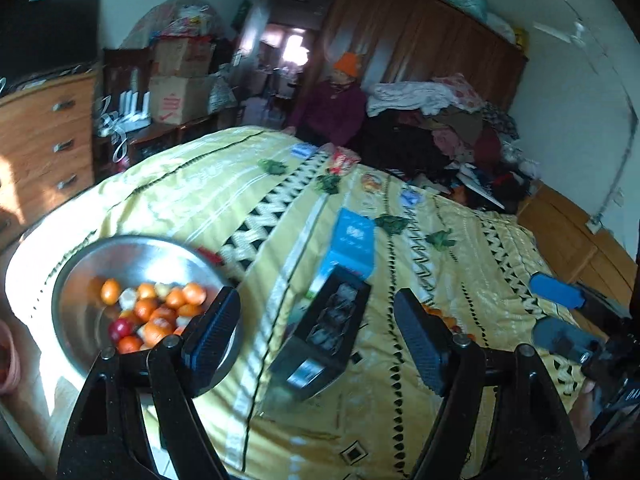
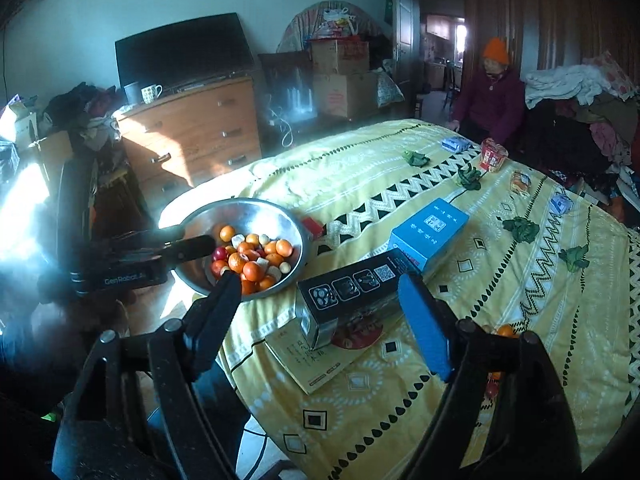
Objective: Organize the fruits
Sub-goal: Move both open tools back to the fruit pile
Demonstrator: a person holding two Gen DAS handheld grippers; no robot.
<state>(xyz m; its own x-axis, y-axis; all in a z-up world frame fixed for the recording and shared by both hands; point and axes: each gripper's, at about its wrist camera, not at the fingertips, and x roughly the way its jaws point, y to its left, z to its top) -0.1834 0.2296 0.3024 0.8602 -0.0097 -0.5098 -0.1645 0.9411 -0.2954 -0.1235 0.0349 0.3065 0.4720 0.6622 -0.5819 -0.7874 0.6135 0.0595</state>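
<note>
A steel bowl sits at the left edge of the yellow bedspread. It holds several small oranges, red fruits and pale ones. Some loose oranges lie on the spread, half hidden behind each view's right finger. My left gripper is open and empty, close to the bowl's near-left rim. My right gripper is open too, above the spread to the right of the bowl, with nothing between its blue pads.
A long black box lies on a yellow booklet, with a blue box behind it. Green leaves and snack packets dot the spread. A seated person, a dresser and piled clothes surround the bed.
</note>
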